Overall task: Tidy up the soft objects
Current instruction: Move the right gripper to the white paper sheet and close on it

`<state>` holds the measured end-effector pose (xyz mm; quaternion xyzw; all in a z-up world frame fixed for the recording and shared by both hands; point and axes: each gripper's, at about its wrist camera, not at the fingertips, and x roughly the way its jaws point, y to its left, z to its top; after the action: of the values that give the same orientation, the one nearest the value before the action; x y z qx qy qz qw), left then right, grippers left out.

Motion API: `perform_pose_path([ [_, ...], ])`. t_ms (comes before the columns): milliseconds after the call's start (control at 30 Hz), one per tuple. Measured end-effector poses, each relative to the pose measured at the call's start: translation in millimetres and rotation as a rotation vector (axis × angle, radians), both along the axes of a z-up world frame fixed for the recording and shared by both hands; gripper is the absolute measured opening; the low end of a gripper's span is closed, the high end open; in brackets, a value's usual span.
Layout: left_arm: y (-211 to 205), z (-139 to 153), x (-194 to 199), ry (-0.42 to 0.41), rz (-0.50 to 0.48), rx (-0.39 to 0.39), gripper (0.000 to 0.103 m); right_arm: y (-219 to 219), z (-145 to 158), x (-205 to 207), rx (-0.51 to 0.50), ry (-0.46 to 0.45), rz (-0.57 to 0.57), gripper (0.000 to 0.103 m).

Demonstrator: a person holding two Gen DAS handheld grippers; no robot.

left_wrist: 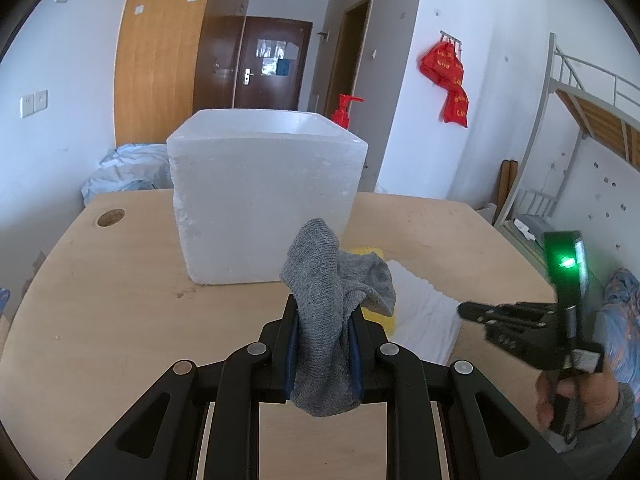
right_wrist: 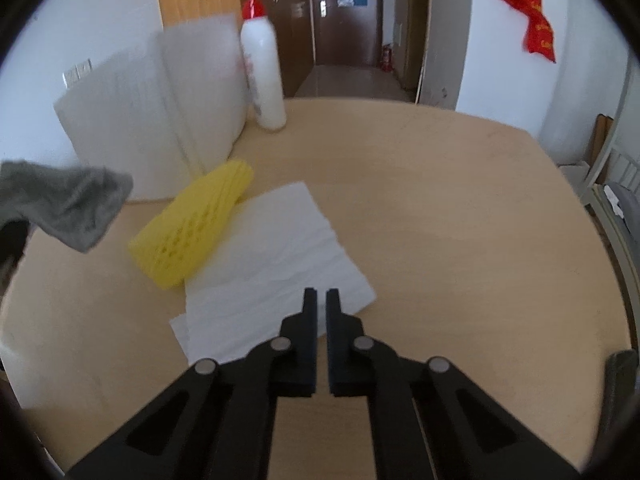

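Left tongs (left_wrist: 322, 344) pinch the grey sock (left_wrist: 320, 312) up off the table (left_wrist: 120, 300), probably headed for the foam box (left_wrist: 264, 196). Right tongs (right_wrist: 321, 300) are closed, empty, over the white cloth's (right_wrist: 280, 248) near edge, beside the yellow net (right_wrist: 192, 228).

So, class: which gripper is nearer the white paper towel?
Right. The right gripper hovers shut at the white paper towel's near edge; the left gripper, clamping a grey sock, sits further off beside it.

Two wrist views, shared table (left_wrist: 120, 280)
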<state>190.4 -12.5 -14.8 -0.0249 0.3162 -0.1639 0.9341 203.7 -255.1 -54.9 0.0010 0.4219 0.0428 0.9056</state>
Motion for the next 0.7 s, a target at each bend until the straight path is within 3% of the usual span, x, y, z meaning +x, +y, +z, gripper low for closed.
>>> perform_pose_path([
  [133, 2, 5, -4, -0.018, 0.003, 0.008, 0.022, -1, 2, 6, 0.046, 0.017, 0.009, 0.007],
  [200, 6, 7, -6, -0.022, 0.011, 0.005, 0.022, 7, -5, 18, 0.017, 0.044, 0.025, 0.022],
  [267, 10, 8, -7, -0.024, 0.018, 0.010, 0.022, 13, -8, 21, -0.023, 0.040, 0.030, 0.060],
  [300, 11, 8, -6, -0.023, 0.021, 0.009, 0.022, 15, -8, 21, -0.045, 0.027, 0.027, 0.065],
  [467, 12, 5, -3, -0.007, 0.018, -0.004, 0.022, 18, -7, 25, -0.051, 0.018, 0.052, 0.075],
  [700, 14, 7, -1, -0.005, 0.017, -0.019, 0.022, 22, -20, 36, -0.065, 0.073, 0.067, 0.075],
])
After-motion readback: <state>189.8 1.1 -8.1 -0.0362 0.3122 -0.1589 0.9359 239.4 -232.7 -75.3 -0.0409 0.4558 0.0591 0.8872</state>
